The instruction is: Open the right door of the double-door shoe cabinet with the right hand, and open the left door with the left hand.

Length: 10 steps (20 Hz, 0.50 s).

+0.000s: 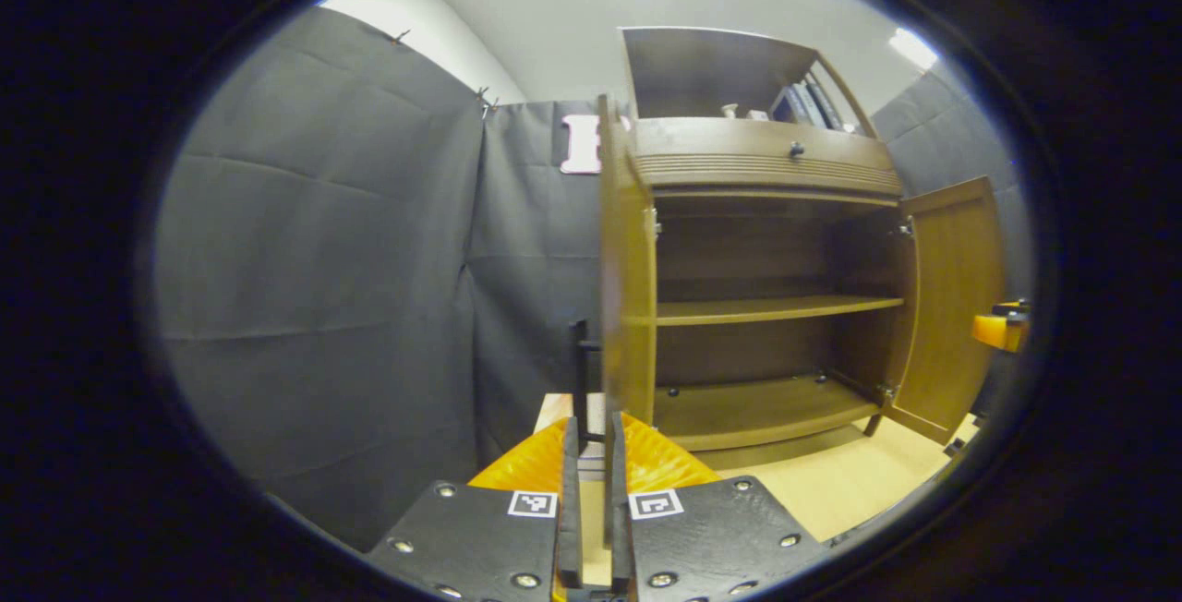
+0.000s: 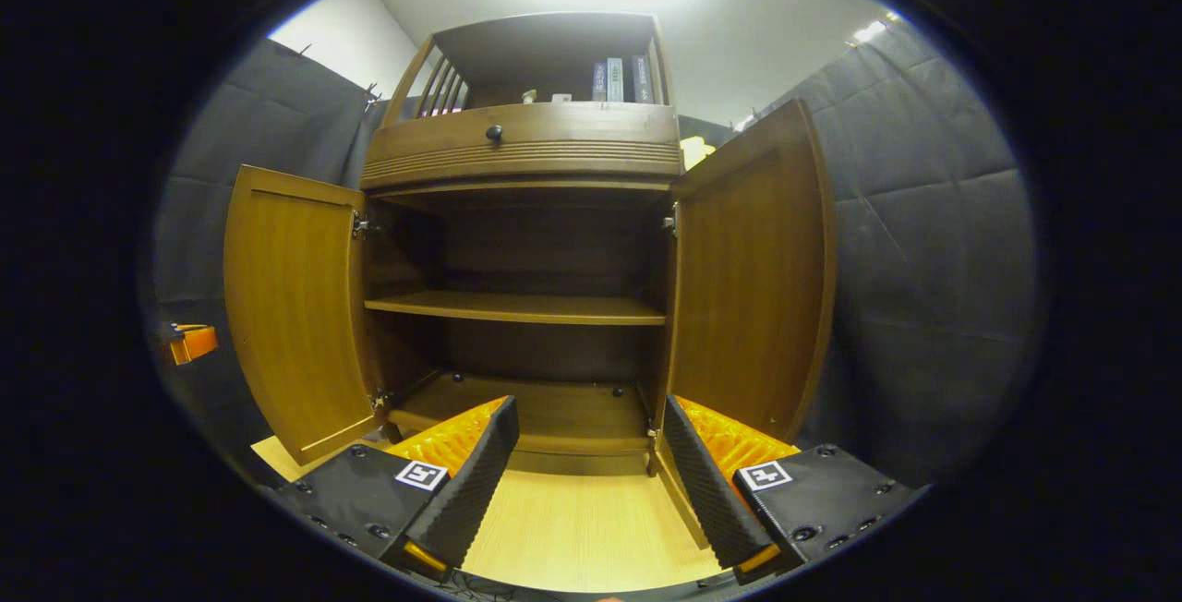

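I am seeing both doors already swung open, so little is left. My left gripper (image 1: 591, 491) is pinching the left door (image 1: 626, 288) by its edge; my right gripper (image 2: 586, 482) is spread wide, the right door (image 2: 753, 279) just ahead.

One cabinet (image 2: 526, 154), two doors (image 2: 291, 307) (both open)

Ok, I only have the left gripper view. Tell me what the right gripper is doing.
Observer: The right gripper is open, fingers wide apart, nothing between them.
Operator: Report the left door. I see it edge-on.
Observer: In the right gripper view the left door stands wide open, its inner face showing.
Operator: Say where the right gripper points.
Observer: Straight into the open cabinet; its fingers frame the bottom shelf.
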Available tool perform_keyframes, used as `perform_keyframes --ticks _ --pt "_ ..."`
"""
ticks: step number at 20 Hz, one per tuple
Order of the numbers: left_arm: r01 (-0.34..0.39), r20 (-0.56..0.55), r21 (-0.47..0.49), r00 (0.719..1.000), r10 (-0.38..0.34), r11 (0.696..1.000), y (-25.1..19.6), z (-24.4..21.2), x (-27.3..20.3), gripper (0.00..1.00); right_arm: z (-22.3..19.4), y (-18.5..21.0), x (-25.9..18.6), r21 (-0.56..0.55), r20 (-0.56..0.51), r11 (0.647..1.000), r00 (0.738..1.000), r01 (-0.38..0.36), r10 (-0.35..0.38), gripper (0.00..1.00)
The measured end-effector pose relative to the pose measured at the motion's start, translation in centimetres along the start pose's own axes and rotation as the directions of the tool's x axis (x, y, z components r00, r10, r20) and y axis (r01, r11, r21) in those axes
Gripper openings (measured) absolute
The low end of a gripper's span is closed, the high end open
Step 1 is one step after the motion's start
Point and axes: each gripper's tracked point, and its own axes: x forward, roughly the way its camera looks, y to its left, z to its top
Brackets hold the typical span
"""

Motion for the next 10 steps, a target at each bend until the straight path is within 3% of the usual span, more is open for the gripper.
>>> perform_keyframes --ticks 5,10 --pt "0.039 0.004 0.009 0.999 -0.039 0.999 -5.4 1.1 -4.2 0.15 0.5 -2.8 -3.2 -0.023 0.032 1.0 0.999 0.016 -0.015 0.97" --pt "0.028 0.021 0.046 0.999 -0.029 0.999 -8.0 2.2 -6.6 0.18 0.4 -5.1 -5.6 -0.048 0.052 0.999 0.999 0.012 -0.01 0.99"
